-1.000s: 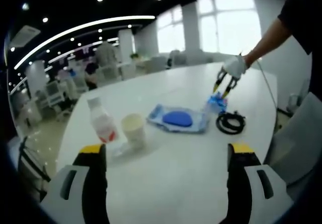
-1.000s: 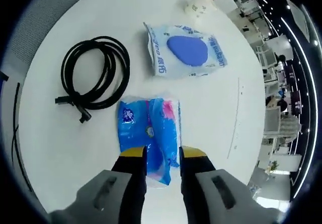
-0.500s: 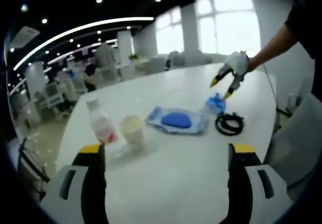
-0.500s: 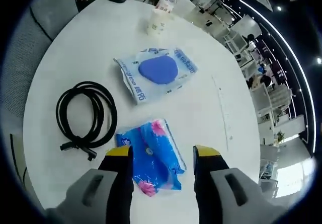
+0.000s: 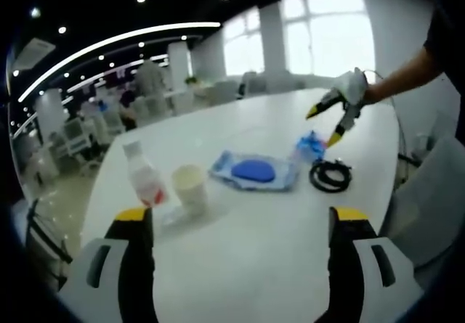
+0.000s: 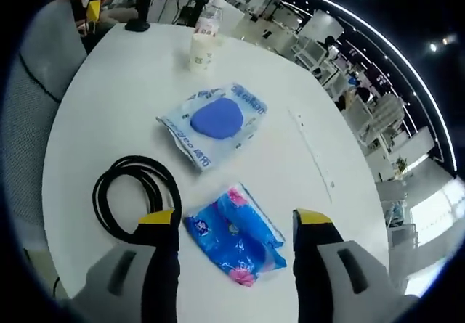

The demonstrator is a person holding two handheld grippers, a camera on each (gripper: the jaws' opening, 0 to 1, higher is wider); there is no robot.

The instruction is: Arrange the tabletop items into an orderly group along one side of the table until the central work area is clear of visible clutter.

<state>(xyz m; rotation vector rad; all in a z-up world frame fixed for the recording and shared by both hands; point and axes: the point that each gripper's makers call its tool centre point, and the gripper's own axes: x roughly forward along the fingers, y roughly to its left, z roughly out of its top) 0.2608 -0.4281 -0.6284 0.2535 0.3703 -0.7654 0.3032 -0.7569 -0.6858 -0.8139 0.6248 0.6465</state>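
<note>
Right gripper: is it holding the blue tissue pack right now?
No, the right gripper is open above the blue tissue pack, which lies flat on the table.

In the left gripper view, a bottle and a paper cup are being seen side by side on the table, the cup to the right. Further right a flat wipes pack is lying, then a small tissue packet, with a coiled cable just before the packet. In the right gripper view, the tissue packet is lying nearest, the cable to its left, and the wipes pack beyond both.
</note>
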